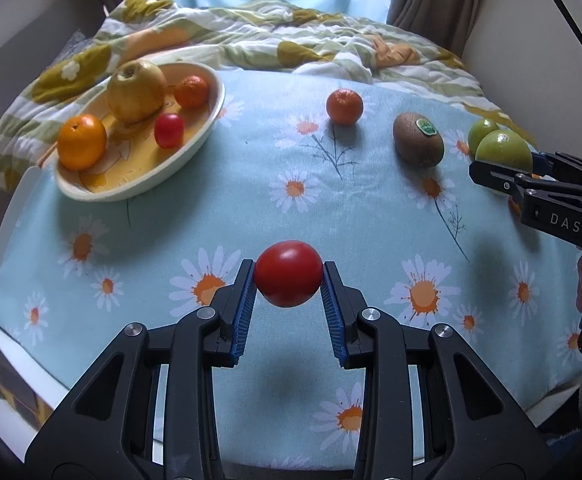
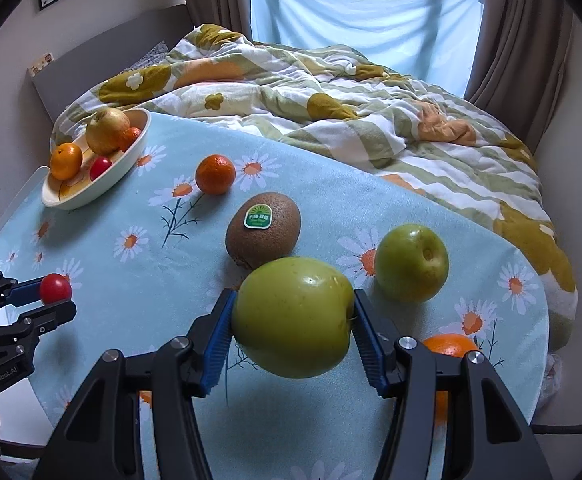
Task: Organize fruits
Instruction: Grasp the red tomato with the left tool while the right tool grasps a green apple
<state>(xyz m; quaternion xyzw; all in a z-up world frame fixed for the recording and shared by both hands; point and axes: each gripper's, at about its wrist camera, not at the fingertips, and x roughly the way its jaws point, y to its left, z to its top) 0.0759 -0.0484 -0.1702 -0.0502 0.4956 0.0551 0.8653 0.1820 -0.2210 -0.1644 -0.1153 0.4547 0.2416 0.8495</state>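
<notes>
Your left gripper [image 1: 289, 276] clamps one red tomato [image 1: 288, 273] above the cloth; your right gripper [image 2: 293, 320] pinches one green apple [image 2: 293, 316]; beyond lie one more green apple [image 2: 411, 263], one kiwi [image 2: 263, 230], one mandarin [image 2: 215, 174]; farthest, one bowl [image 1: 195, 136] holding four fruits.

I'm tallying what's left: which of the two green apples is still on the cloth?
The farther green apple, right of the kiwi; the other is gripped in the right claw.

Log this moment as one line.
left gripper: shut on red tomato | right gripper: shut on green apple | bowl: four fruits
</notes>
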